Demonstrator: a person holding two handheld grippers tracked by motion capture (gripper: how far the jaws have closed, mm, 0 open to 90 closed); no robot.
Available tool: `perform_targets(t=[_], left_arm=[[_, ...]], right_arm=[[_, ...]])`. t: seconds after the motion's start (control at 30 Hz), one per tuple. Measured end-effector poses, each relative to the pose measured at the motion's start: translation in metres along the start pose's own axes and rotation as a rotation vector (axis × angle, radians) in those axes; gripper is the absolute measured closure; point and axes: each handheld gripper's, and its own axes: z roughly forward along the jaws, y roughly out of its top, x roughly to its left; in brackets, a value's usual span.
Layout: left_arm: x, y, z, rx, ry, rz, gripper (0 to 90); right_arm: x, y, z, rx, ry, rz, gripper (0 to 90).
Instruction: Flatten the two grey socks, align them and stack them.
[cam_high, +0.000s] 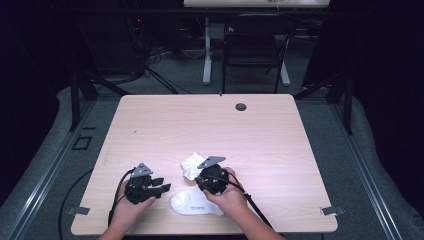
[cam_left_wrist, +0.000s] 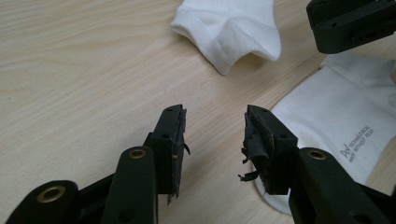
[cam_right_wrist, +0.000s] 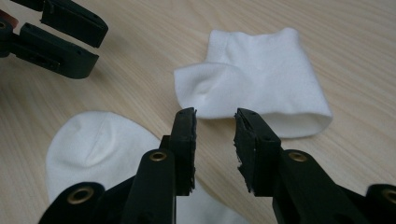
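Two white socks lie near the table's front edge. One lies flat with a printed logo (cam_high: 196, 202) (cam_left_wrist: 336, 126) (cam_right_wrist: 93, 144). The other is folded over and rumpled (cam_high: 191, 166) (cam_left_wrist: 233, 28) (cam_right_wrist: 261, 74), just beyond it. My left gripper (cam_high: 162, 186) (cam_left_wrist: 215, 114) sits left of the flat sock, open, with bare wood between its jaws. My right gripper (cam_high: 199, 175) (cam_right_wrist: 215, 116) hovers over the flat sock, pointing at the folded one, open with nothing between its jaws. Each gripper view catches the other gripper: the right gripper (cam_left_wrist: 350, 23), the left gripper (cam_right_wrist: 60, 37).
The light wooden table (cam_high: 210, 125) has a round cable hole (cam_high: 241, 106) near its far edge. A black chair (cam_high: 252, 45) and a white desk leg (cam_high: 207, 50) stand beyond the table. Cables trail from both grippers off the front edge.
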Motion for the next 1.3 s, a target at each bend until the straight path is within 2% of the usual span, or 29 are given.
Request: perform_targets(t=[0.37, 0.43, 0.63, 1.0, 1.1, 1.17, 1.27, 1.3], left_arm=[[0.004, -0.001, -0.002, 0.000, 0.004, -0.016, 57.5], [0.005, -0.001, -0.001, 0.000, 0.003, -0.017, 57.5], [0.004, -0.001, -0.001, 0.005, 0.002, -0.013, 57.5], [0.004, -0.001, 0.000, -0.002, 0.000, -0.016, 57.4], [0.004, -0.001, 0.000, -0.001, -0.003, -0.016, 57.3], [0.004, -0.001, -0.001, 0.000, -0.007, -0.015, 57.2], [0.004, -0.001, -0.001, 0.000, -0.008, -0.015, 57.2], [0.004, -0.001, -0.001, 0.000, -0.008, -0.016, 57.2]], right_arm=[[0.001, 0.014, 0.006, -0.008, 0.001, -0.005, 68.8], [0.002, 0.019, 0.008, -0.004, -0.001, -0.026, 68.8], [0.004, 0.025, 0.013, 0.002, -0.005, -0.032, 67.6], [0.014, 0.035, 0.032, 0.024, 0.013, -0.052, 61.8], [0.019, 0.037, 0.038, 0.032, 0.002, -0.078, 59.6], [0.021, 0.038, 0.044, 0.063, -0.022, -0.095, 60.7], [0.021, 0.038, 0.048, 0.080, -0.034, -0.099, 64.1], [0.021, 0.038, 0.051, 0.098, -0.054, -0.110, 69.9]])
